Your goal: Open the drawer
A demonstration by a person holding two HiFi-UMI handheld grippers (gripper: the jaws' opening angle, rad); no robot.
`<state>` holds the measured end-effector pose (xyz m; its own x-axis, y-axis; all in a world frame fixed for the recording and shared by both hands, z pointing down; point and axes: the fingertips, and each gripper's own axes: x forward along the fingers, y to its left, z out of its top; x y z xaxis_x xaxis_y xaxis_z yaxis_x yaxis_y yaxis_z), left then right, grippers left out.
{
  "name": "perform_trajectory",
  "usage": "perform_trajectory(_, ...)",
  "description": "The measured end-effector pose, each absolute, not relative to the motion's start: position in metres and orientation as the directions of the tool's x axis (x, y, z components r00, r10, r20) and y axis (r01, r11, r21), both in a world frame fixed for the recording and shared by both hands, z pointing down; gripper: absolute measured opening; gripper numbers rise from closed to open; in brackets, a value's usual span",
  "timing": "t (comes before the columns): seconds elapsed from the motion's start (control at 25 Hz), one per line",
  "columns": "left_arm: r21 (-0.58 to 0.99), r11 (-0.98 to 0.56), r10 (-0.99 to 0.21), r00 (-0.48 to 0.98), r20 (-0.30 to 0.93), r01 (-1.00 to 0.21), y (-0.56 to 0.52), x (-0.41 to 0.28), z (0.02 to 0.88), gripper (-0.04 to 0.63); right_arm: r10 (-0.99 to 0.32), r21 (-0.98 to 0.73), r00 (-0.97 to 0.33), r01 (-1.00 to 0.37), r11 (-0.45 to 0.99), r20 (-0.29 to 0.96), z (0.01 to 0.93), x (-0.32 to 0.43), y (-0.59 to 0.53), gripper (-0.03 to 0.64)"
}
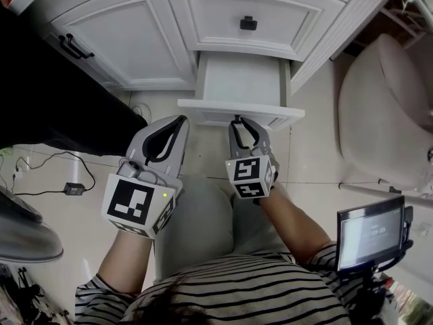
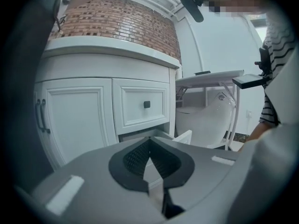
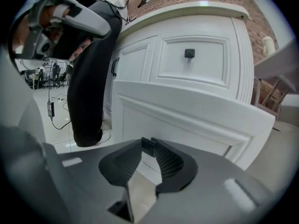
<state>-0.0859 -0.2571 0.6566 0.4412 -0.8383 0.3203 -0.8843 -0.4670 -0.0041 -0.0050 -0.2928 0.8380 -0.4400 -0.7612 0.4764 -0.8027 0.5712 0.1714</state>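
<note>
The drawer [image 1: 238,78], the lower one of a white cabinet [image 1: 352,26], is being held pulled well out of its opening, with its front panel standing clear over the floor [image 1: 311,154]. It is being gripped by the right hand-held gripper [image 1: 238,121], whose jaws are being pressed together on the small dark knob [image 3: 148,146] at the middle of the drawer's front. In the right gripper view the white front panel is being seen just beyond the jaw tips, slanting across the picture, and the knob is being pinched between those tips.

The left hand-held gripper [image 1: 182,120] is being held in the air just beside the right one, near the left corner of the drawer's front and not touching it. Its jaws are being kept together at the tips, with nothing between them.

Above the pulled-out drawer, the upper drawer [image 1: 270,2] is being left closed, flush with the cabinet's face, its own black knob [image 1: 248,24] untouched. To its left a door [image 1: 132,36] with a black bar handle [image 1: 73,47] is also being left closed. A power adapter [image 1: 73,189] with its cable is lying on the floor to the left.
</note>
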Motion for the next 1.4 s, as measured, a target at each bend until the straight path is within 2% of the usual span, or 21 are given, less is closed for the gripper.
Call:
perform_trajectory(0.32,-0.021,-0.444,-0.853,0.415,0.316,-0.896,-0.248,-0.086,0.649,0.015,-0.723,0.125,-0.467,-0.791,0.599,0.509,0.839,-0.001,-0.236,0.094)
perform_trajectory(0.64,-0.028,-0.439,-0.859,0.41,0.307,-0.898,-0.239,-0.088,0.646,0.015,-0.718,0.088,-0.47,-0.804,0.588,0.513,0.84,-0.001,-0.23,0.095)
perform_trajectory(0.8,-0.01,-0.489,-0.825,0.459,0.328,-0.872,-0.246,-0.082,0.643,0.015,-0.711,0.0,-0.461,-0.839,0.544,0.531,0.833,0.005,-0.23,0.107)
perform_trajectory(0.88,0.0,-0.511,-0.804,0.478,0.353,-0.859,-0.249,-0.08,0.634,0.015,-0.706,-0.055,-0.44,-0.866,0.496,0.555,0.813,0.017,-0.227,0.075)
perform_trajectory(1.0,0.027,-0.543,-0.767,0.509,0.391,-0.839,-0.241,-0.074,0.606,0.015,-0.694,-0.118,-0.43,-0.885,0.451,0.577,0.748,0.038,-0.213,0.071)
perform_trajectory(1.16,0.084,-0.531,-0.725,0.503,0.471,-0.843,-0.207,-0.074,0.54,0.015,-0.691,-0.146,-0.424,-0.894,0.424,0.586,0.62,0.063,-0.177,0.031)
perform_trajectory(1.28,0.128,-0.526,-0.695,0.512,0.505,-0.841,-0.175,-0.065,0.468,0.015,-0.695,-0.149,-0.441,-0.886,0.439,0.568,0.513,0.072,-0.148,0.002)
perform_trajectory(1.4,0.134,-0.553,-0.67,0.535,0.515,-0.823,-0.129,-0.047,0.387,0.017,-0.689,-0.147,-0.477,-0.864,0.482,0.546,0.411,0.071,-0.111,0.002)
